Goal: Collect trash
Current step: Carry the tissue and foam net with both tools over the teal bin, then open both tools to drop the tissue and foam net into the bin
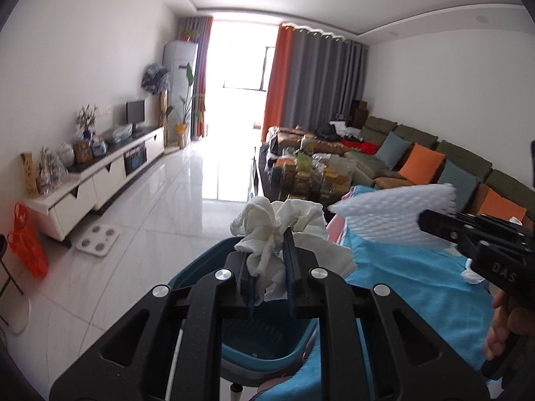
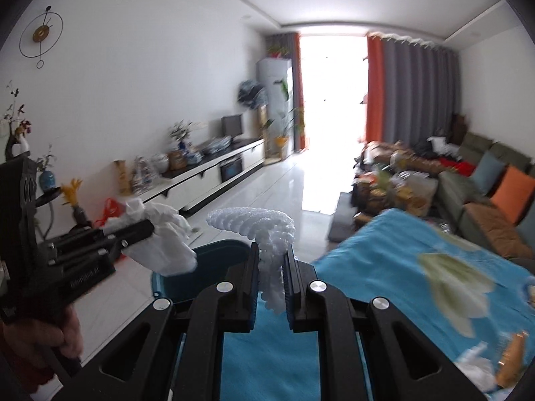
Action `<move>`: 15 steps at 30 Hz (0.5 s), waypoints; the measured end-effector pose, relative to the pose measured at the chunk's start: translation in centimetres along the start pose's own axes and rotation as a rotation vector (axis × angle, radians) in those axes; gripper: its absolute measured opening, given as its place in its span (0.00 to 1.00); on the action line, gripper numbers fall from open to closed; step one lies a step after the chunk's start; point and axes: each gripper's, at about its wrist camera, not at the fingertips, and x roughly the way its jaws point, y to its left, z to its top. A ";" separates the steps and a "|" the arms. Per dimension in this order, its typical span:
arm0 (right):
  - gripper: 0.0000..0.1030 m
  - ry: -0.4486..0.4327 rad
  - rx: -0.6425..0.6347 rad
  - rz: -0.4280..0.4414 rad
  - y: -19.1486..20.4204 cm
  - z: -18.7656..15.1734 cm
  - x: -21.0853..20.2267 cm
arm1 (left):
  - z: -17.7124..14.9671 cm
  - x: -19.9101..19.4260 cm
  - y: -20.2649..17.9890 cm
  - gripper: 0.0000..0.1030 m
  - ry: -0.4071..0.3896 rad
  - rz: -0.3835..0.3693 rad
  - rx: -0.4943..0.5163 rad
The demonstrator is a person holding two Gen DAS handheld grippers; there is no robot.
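My left gripper (image 1: 267, 264) is shut on a crumpled white tissue (image 1: 267, 230), which sticks up and out past the fingertips. Directly below it stands a teal waste bin (image 1: 260, 341) on the floor beside the table. From the right side of the left wrist view comes my right gripper (image 1: 424, 222), shut on a white foam net sleeve (image 1: 394, 210). The right wrist view has that foam net (image 2: 264, 230) clamped between the right gripper (image 2: 272, 267), with the bin rim (image 2: 214, 250) just ahead and the left gripper (image 2: 150, 229) holding the tissue (image 2: 164, 247) at the left.
A blue cloth with a leaf print (image 2: 401, 267) covers the table at the right, with more white paper and an orange wrapper (image 2: 511, 357) near its right edge. A white TV cabinet (image 1: 100, 177), a scale (image 1: 98, 237) and an orange bag (image 1: 26, 244) line the left. A green sofa (image 1: 434, 163) lies beyond.
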 end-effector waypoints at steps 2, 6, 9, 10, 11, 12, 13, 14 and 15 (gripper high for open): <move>0.11 0.034 0.014 0.038 0.4 0.3 1.5 | -0.3 1.0 0.7 0.14 0.023 0.020 -0.011; 0.12 0.112 0.051 0.085 0.8 0.4 4.4 | -0.9 3.2 2.5 0.14 0.089 0.047 -0.046; 0.12 0.181 0.114 0.124 0.8 0.1 6.8 | -1.6 5.3 2.6 0.14 0.133 0.061 -0.051; 0.12 0.198 0.129 0.125 0.8 0.0 7.4 | -1.8 5.9 2.9 0.15 0.148 0.058 -0.058; 0.12 0.218 0.144 0.129 0.8 -0.1 7.9 | -2.0 6.7 3.1 0.15 0.164 0.055 -0.069; 0.12 0.238 0.165 0.138 0.9 -0.3 8.6 | -2.2 7.5 3.5 0.16 0.185 0.057 -0.079; 0.13 0.258 0.182 0.144 1.0 -0.5 9.2 | -2.5 8.3 3.5 0.16 0.201 0.071 -0.075; 0.14 0.270 0.185 0.144 1.1 -0.4 10.0 | -2.8 9.1 3.5 0.16 0.214 0.079 -0.070; 0.15 0.287 0.192 0.147 1.3 -0.6 10.4 | -3.3 9.7 3.5 0.17 0.233 0.077 -0.069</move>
